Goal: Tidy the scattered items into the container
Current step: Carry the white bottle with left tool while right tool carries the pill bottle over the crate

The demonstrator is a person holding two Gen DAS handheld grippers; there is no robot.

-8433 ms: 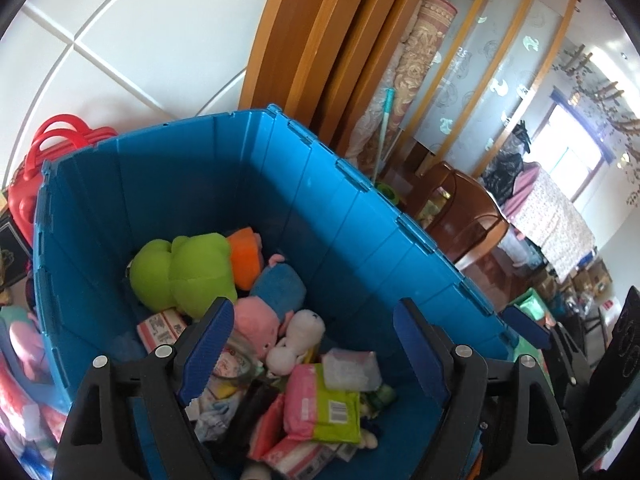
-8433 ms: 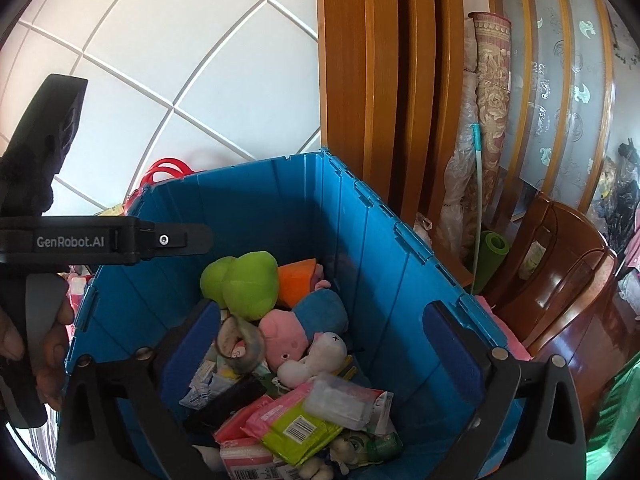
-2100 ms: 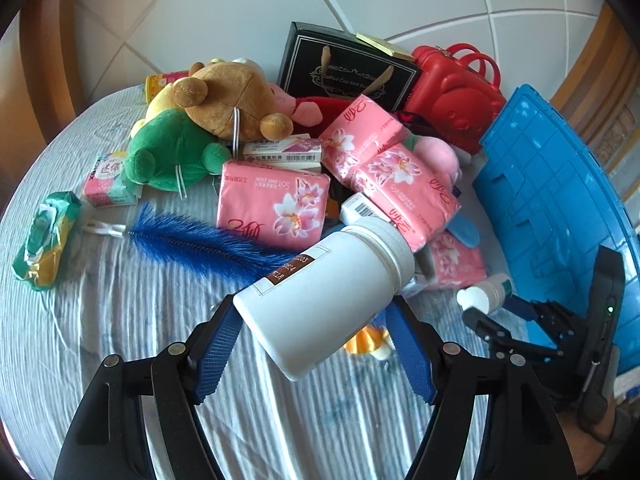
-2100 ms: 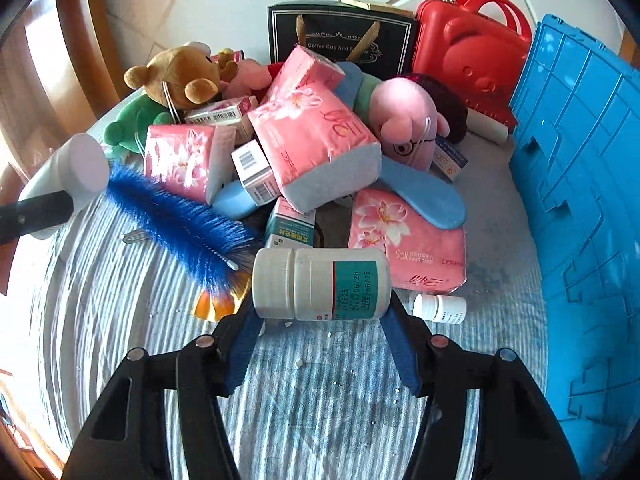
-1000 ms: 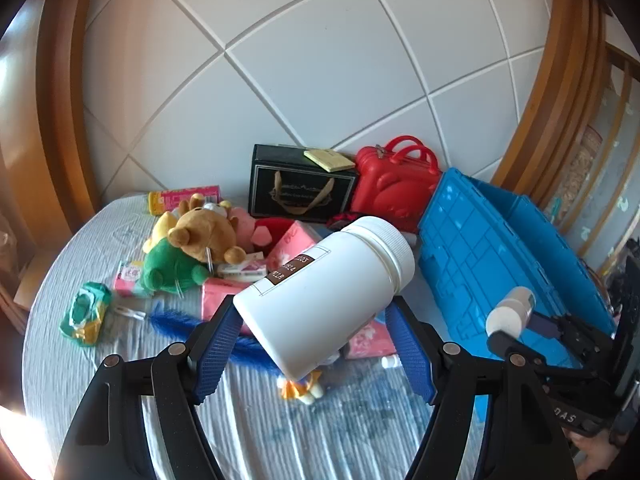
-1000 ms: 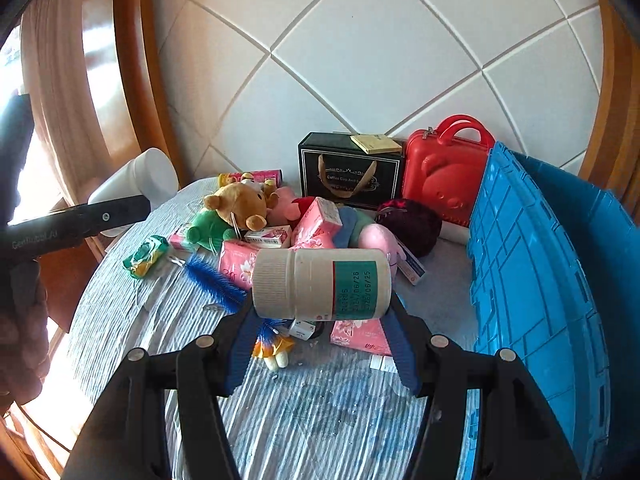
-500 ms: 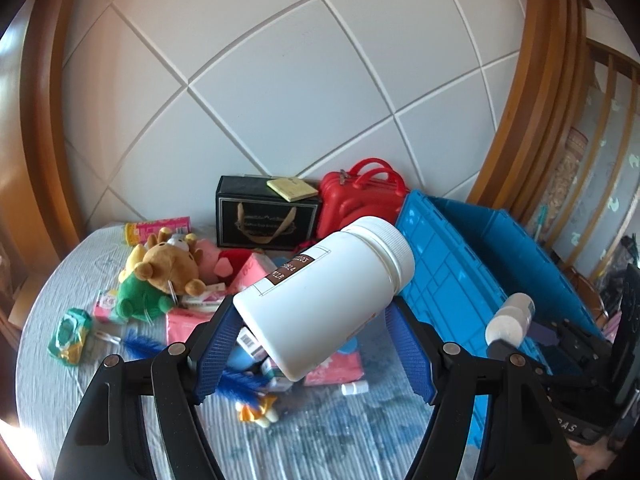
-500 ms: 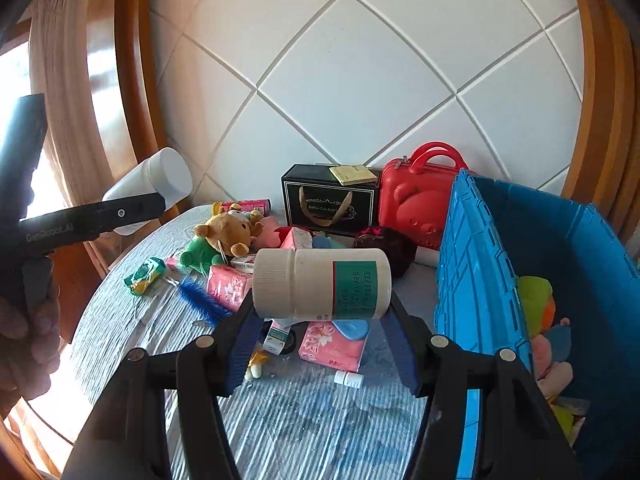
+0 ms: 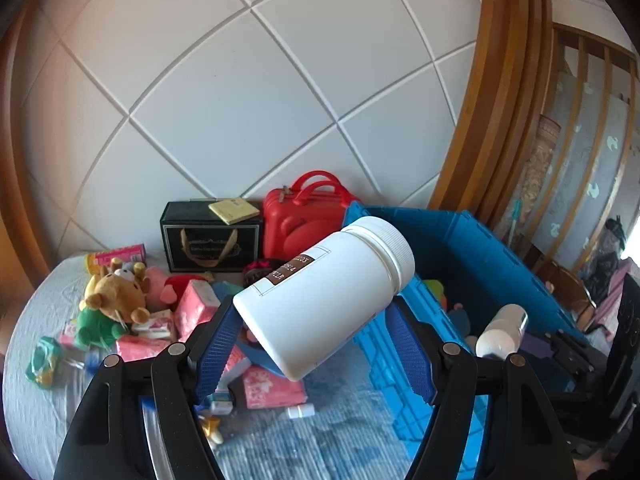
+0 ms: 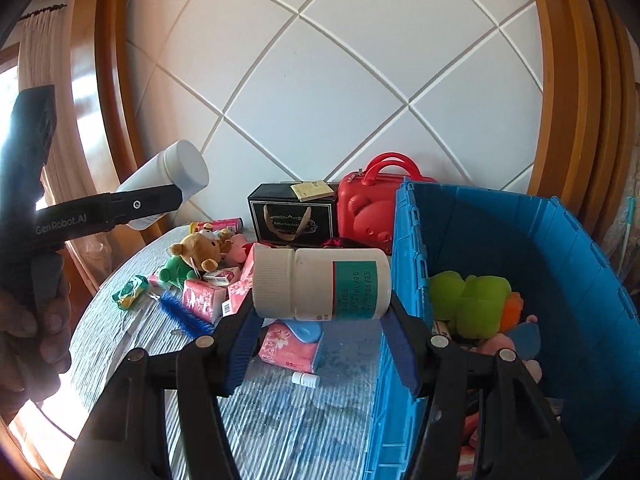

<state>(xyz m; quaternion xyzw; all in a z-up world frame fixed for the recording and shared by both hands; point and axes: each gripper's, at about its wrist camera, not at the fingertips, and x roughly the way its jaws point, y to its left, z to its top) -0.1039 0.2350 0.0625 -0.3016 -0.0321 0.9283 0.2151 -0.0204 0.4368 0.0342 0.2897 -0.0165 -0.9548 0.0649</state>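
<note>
Two white bottles are in the air, one per gripper. On the left, the left gripper (image 9: pixel 316 344) clamps a large white jar (image 9: pixel 326 296), tilted with its cap up and to the right, above the table (image 10: pixel 132 320). The right gripper (image 10: pixel 320 320) pinches a smaller pill bottle (image 10: pixel 322 284) lying crosswise, cap to the left, just beside the near wall of the blue crate (image 10: pixel 404 280). The job looks partly done: soft toys, including a green plush (image 10: pixel 468 304), already lie in the crate at far right. Left on the table are one brown teddy bear (image 10: pixel 198 252), one blue brush (image 10: pixel 184 316), several pink tissue packs, and one tiny white vial (image 10: pixel 305 379).
</note>
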